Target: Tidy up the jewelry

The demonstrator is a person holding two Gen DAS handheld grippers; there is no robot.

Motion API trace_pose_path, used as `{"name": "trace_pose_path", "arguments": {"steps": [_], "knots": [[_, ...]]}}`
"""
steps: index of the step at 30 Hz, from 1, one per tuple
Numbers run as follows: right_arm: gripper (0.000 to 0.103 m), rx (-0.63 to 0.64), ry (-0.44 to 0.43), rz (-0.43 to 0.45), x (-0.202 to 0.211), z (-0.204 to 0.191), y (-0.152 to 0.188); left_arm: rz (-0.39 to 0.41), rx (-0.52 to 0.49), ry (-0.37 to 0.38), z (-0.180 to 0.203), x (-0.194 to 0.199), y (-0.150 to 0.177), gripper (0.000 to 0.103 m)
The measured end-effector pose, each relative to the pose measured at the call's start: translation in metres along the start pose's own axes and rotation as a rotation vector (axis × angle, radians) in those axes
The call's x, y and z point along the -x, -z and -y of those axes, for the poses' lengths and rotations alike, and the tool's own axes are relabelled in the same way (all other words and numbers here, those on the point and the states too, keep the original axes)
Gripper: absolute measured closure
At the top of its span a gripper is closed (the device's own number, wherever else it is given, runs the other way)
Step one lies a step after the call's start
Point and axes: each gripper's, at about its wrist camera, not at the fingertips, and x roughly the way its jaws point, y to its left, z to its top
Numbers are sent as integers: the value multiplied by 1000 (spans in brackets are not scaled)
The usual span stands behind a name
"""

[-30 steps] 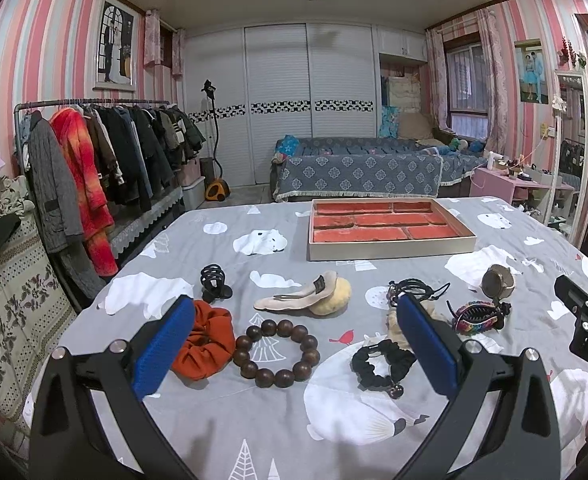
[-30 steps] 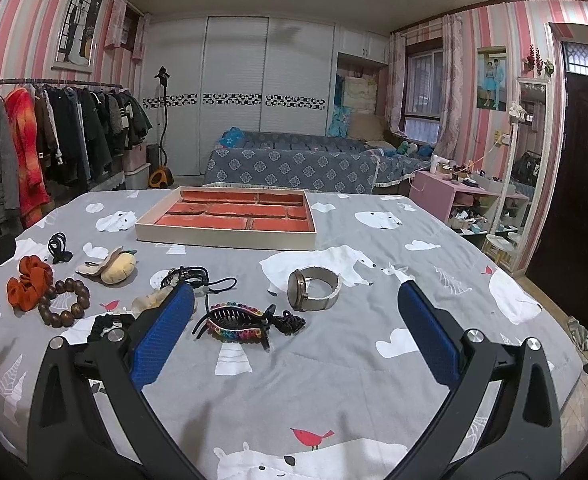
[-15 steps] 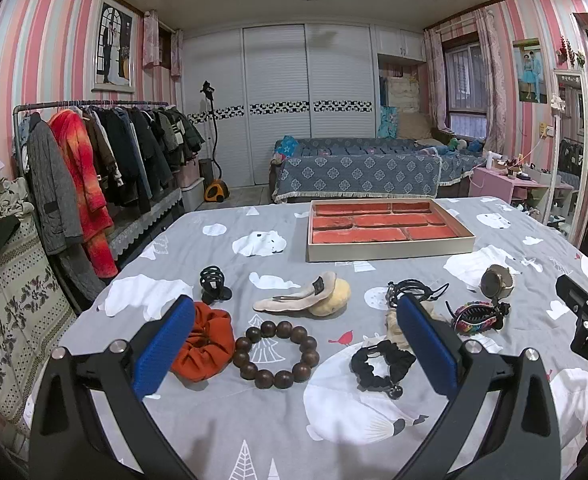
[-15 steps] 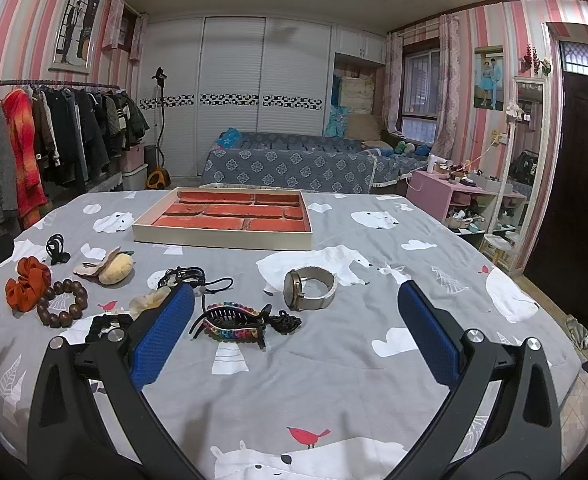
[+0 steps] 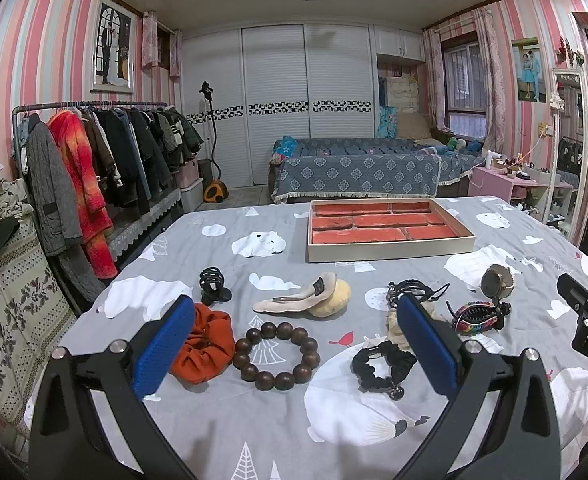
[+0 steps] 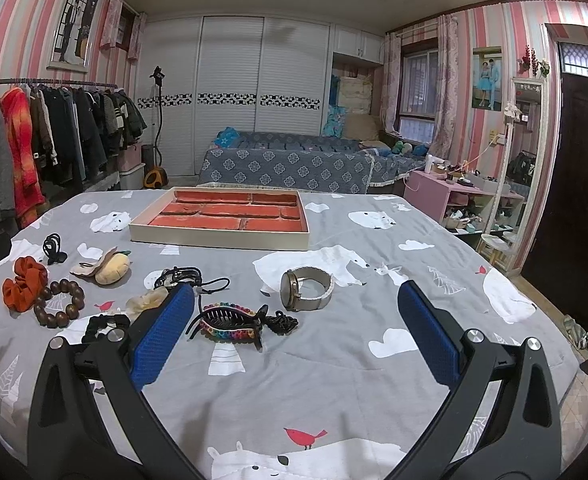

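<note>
Jewelry scattered loose on the table [image 5: 254,432] before the empty tray [image 5: 389,246], nothing sorted yet; both tools, left [image 5: 294,354] and right [image 6: 294,336], spread wide, empty-handed; next, probably closing on one piece.

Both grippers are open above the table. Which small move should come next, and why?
Probably lower the open left gripper onto the dark wooden bead bracelet: it lies between the fingers, nothing is held, and the compartments of the beige tray with red lining look empty.

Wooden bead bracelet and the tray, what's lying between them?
In the left wrist view, a beige hair clip and yellow plush piece lie between the bracelet and the tray.
</note>
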Motion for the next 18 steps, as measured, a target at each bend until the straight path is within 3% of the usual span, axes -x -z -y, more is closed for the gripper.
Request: {"name": "trace_pose_path", "arguments": {"steps": [18], "knots": [[4,1,5,-2,1,2,0,0,0,-1,-1,-1,0,4]]}}
